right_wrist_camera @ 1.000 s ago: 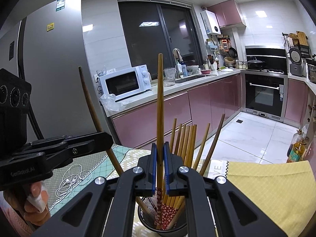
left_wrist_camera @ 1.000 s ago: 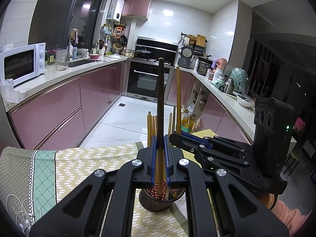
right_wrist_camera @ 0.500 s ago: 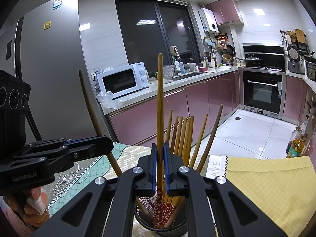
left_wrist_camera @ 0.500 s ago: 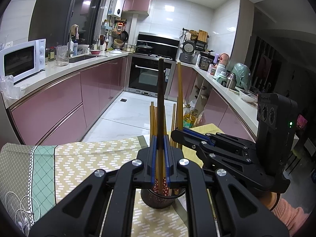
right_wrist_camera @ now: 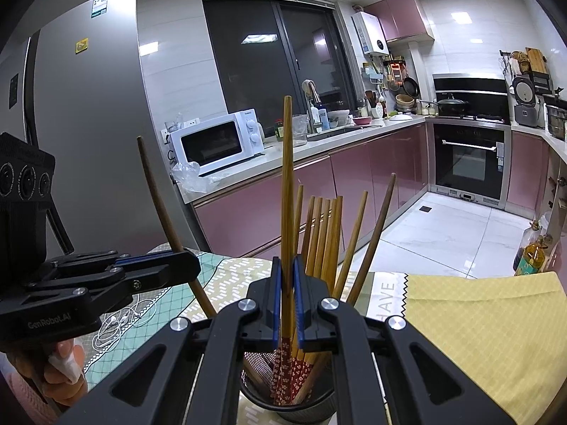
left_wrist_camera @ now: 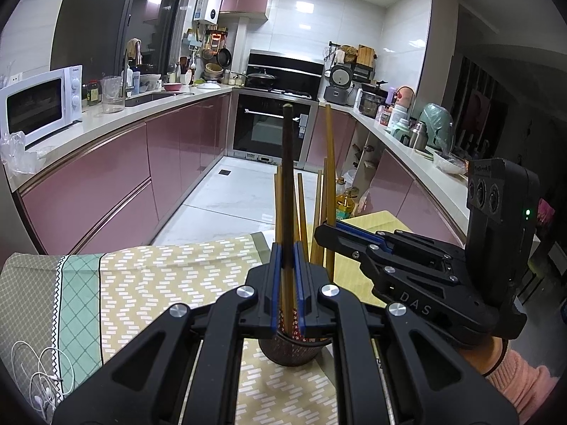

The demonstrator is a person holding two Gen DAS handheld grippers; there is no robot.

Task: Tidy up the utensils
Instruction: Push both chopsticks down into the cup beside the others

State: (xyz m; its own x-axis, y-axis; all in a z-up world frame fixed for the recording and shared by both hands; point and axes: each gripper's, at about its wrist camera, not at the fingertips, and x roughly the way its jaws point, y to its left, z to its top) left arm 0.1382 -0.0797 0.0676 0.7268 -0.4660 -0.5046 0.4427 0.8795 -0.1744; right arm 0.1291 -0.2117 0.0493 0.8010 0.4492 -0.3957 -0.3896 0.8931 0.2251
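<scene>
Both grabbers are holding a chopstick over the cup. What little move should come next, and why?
Probably open the left gripper so its dark chopstick drops. It stands upright with its lower end already in the mesh holder. The right gripper holds a light chopstick the same way.

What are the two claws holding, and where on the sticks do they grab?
The left claw pinches a dark chopstick low on its shaft. The right claw pinches a lighter wooden chopstick, also low down. Both stand upright over the holder.
</scene>
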